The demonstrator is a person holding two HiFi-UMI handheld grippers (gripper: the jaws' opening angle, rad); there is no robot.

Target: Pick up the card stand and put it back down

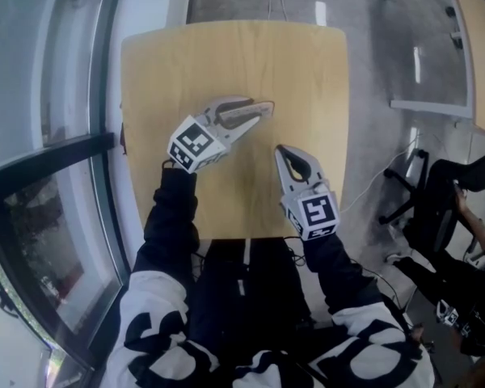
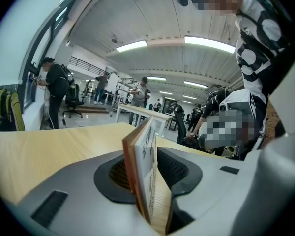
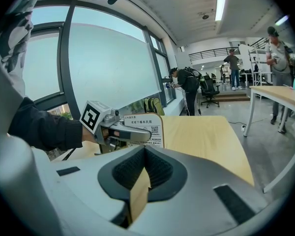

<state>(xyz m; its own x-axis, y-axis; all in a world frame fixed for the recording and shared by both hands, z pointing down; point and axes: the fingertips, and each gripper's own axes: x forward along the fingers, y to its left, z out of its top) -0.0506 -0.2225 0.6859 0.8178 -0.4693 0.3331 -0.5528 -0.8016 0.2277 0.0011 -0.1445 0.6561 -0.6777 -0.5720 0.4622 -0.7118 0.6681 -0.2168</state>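
Card stand (image 2: 148, 149) stands upright between the jaws of my left tongs (image 2: 147, 178), pinched, a pad on each face. I cannot tell whether its foot rests on the table (image 1: 226, 55). From above, the left tongs (image 1: 259, 110) reach in from the near left, and the card stand (image 1: 264, 103) is near the table's middle. My right tongs (image 3: 145, 154) are pressed together with nothing in them. They sit to the right of the left tongs, nearer me, apart from the stand, whose printed face (image 3: 146, 128) looks toward them. A window (image 1: 48, 217) runs along the table's left side. A black chair (image 1: 420, 192) stands off to the right.
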